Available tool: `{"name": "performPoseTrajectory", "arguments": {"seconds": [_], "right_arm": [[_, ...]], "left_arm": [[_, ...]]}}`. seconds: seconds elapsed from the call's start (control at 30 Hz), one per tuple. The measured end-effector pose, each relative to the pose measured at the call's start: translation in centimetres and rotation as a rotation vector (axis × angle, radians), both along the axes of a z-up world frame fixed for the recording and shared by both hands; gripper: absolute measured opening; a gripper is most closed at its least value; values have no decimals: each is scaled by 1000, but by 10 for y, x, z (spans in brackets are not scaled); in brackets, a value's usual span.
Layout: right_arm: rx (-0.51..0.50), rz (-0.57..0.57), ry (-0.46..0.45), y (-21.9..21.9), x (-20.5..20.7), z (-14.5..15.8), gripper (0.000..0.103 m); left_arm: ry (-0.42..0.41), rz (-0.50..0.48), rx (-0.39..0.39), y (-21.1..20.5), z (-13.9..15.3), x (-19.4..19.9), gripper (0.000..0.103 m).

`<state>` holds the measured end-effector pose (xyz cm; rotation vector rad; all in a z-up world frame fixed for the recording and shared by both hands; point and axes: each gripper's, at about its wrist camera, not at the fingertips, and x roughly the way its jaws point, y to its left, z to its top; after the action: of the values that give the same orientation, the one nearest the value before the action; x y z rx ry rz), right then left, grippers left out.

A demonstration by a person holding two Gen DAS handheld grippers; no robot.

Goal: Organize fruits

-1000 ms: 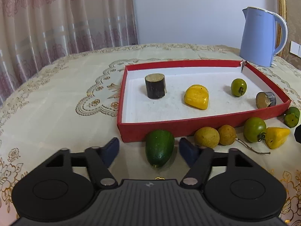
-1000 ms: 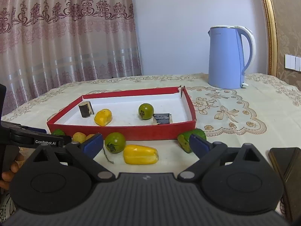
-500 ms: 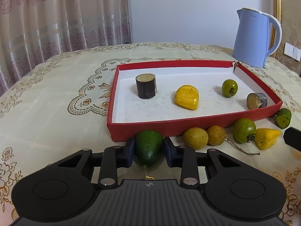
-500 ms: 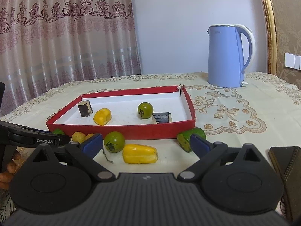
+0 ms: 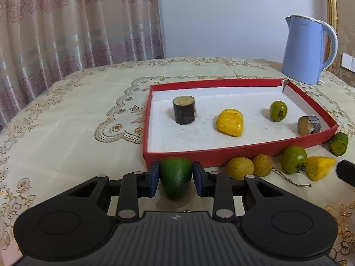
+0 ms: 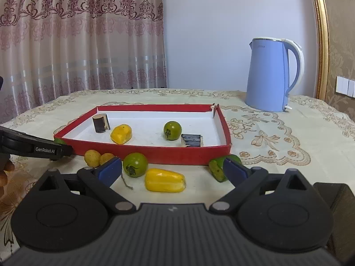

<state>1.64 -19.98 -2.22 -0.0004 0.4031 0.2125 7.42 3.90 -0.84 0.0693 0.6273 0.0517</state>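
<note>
Cloth-covered table (image 5: 66, 133) bears a red tray (image 5: 244, 149) holding four pieces, left gripper (image 5: 176, 174) clamped on an avocado (image 5: 176, 177) just outside the tray's near wall, right gripper (image 6: 172, 169) jaws wide, empty, over a yellow fruit (image 6: 165, 180).

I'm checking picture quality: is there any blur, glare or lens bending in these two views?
Left wrist view: sharp, soft even light, faint shadow under the green fruit; the red tray edges bow from the fisheye. Right wrist view: sharp too, gold frame curves, corners darken.
</note>
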Motion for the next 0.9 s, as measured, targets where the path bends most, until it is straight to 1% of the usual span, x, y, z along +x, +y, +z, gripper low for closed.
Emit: {"name": "performPoseTrajectory", "arguments": {"seconds": [0.17,0.37,0.5,0.63,0.77,0.9], "right_arm": [[-4,-13,7,-7,1,2,95],[34,-32,29,-20,4,1,94],[7,-42,13,-22,1,1,93],[-2,-54,17,-26,2,0,91],[-5,-63,33,-28,5,-2,84],[-14,-73,40,-30,8,-3,79]], "left_arm": [[-4,8,17,-1,2,0,32],[-4,18,13,1,3,-2,32],[-9,23,-5,4,6,-4,32],[-9,22,-35,8,10,-7,32],[-27,28,-46,12,17,-11,32],[-63,39,-47,18,28,-16,31]]}}
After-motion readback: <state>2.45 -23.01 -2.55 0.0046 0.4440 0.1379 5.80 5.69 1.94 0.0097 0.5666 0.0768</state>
